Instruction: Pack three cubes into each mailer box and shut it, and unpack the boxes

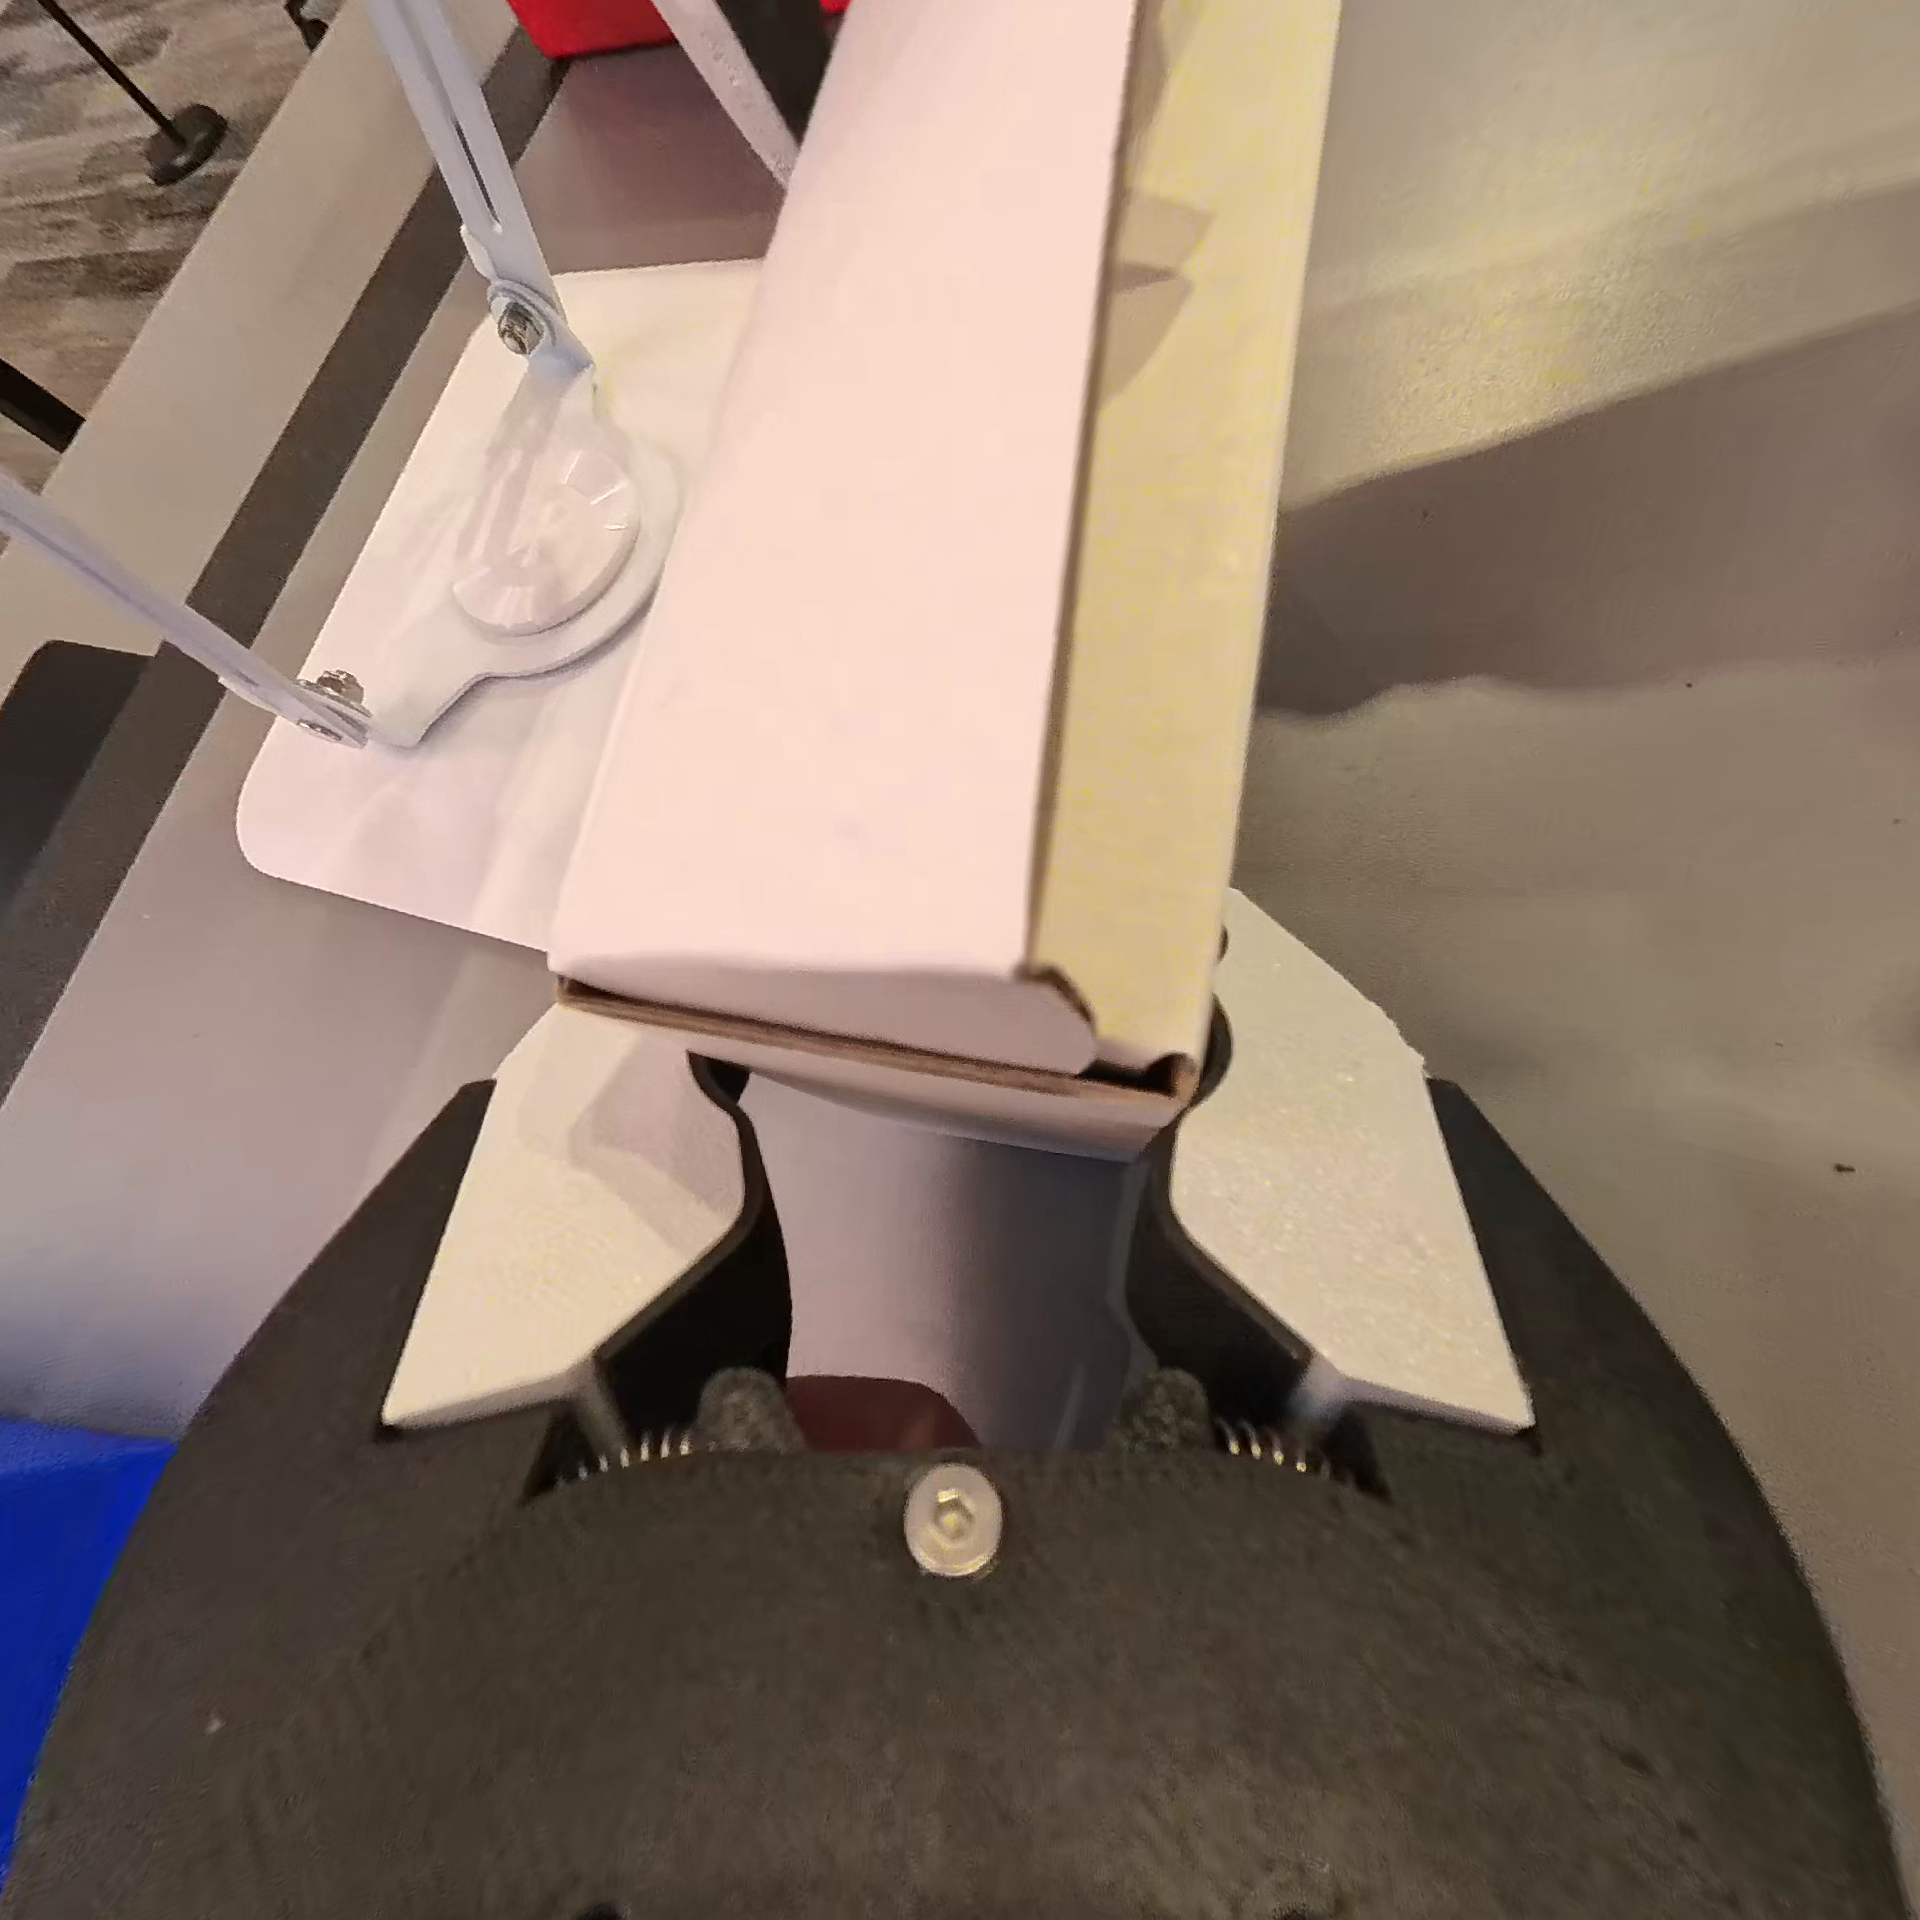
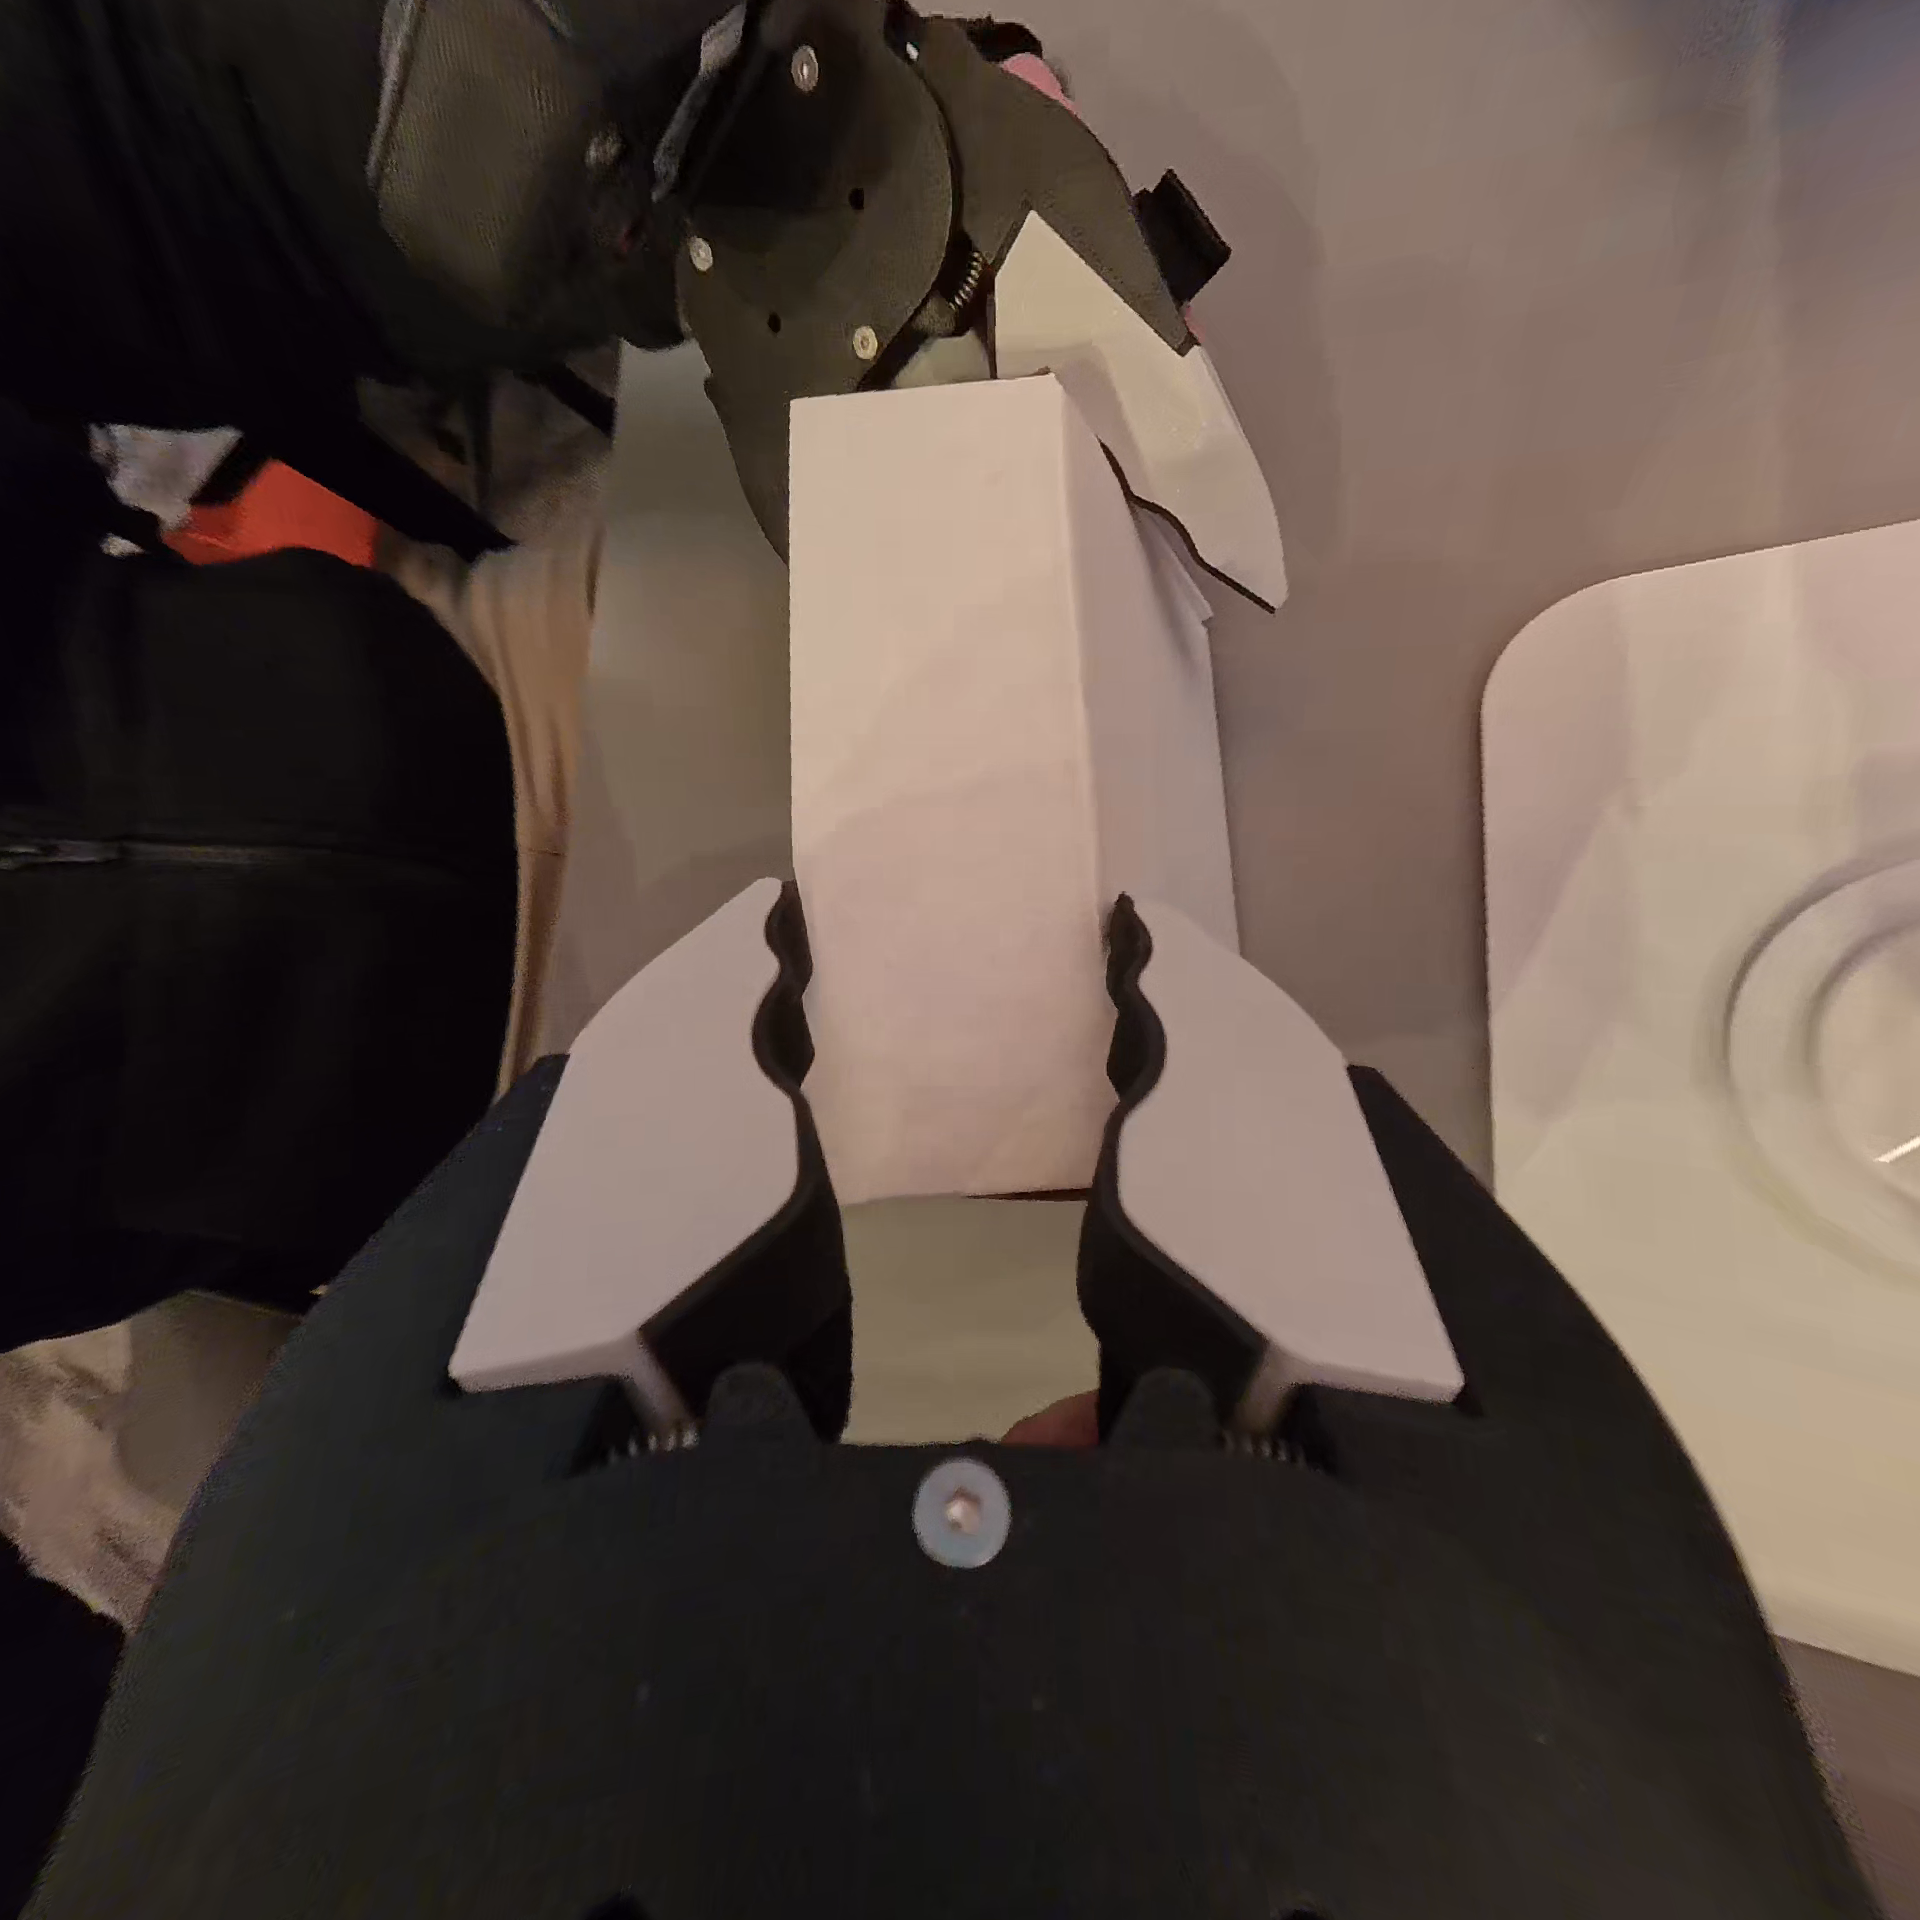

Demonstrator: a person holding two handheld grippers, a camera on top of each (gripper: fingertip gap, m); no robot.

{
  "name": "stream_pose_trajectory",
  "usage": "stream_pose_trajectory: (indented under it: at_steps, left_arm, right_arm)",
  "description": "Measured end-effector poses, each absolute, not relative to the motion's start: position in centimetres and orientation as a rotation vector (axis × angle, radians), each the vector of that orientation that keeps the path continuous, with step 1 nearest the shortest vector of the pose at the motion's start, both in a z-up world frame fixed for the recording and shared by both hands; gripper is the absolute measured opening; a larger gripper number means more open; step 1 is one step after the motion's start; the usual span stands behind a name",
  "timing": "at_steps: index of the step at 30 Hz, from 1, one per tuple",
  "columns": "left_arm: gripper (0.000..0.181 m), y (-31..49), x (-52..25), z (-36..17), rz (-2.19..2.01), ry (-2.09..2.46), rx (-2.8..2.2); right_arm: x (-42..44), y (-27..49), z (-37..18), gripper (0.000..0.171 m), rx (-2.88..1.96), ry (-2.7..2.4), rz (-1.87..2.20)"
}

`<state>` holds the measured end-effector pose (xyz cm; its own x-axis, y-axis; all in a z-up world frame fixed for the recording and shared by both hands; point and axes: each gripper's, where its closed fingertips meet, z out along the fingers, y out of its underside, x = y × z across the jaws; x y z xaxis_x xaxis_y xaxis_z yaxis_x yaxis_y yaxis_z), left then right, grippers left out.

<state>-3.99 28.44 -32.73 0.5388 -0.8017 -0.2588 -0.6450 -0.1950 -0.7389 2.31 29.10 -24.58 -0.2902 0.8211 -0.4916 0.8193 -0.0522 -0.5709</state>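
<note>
Box (image 2: 951, 790): white corrugated card, closed, held in air over tabletop (image 1: 1558, 935) between both tongs.

Handling, as judgement: light, stiff along folded edges, panels likely dent under hard squeeze; smooth faces may slip. Best hold across narrow ends, near corners.

Right tongs (image 2: 951, 940): part open, wavy pads bracket near end of box, both touching its side faces.

Left tongs (image 1: 961, 1060): part open, clamped on opposite end; box runs away from camera, tilted.

Stand base (image 1: 416, 790) just beside box.
</note>
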Motion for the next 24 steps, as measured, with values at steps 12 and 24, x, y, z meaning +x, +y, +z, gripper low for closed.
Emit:
stream_pose_trajectory:
  at_steps: [12,24]
  left_arm:
    - [0.082,28.4,-4.4,-32.9,-0.201,1.188,-1.94]
    - [0.081,28.1,-4.2,-32.7,-0.067,1.252,-1.871]
  right_arm:
    - [2.4,28.7,-24.9,0.049,-1.369,-2.2,0.306]
    - [2.5,28.9,-23.3,0.009,-1.324,-2.046,0.187]
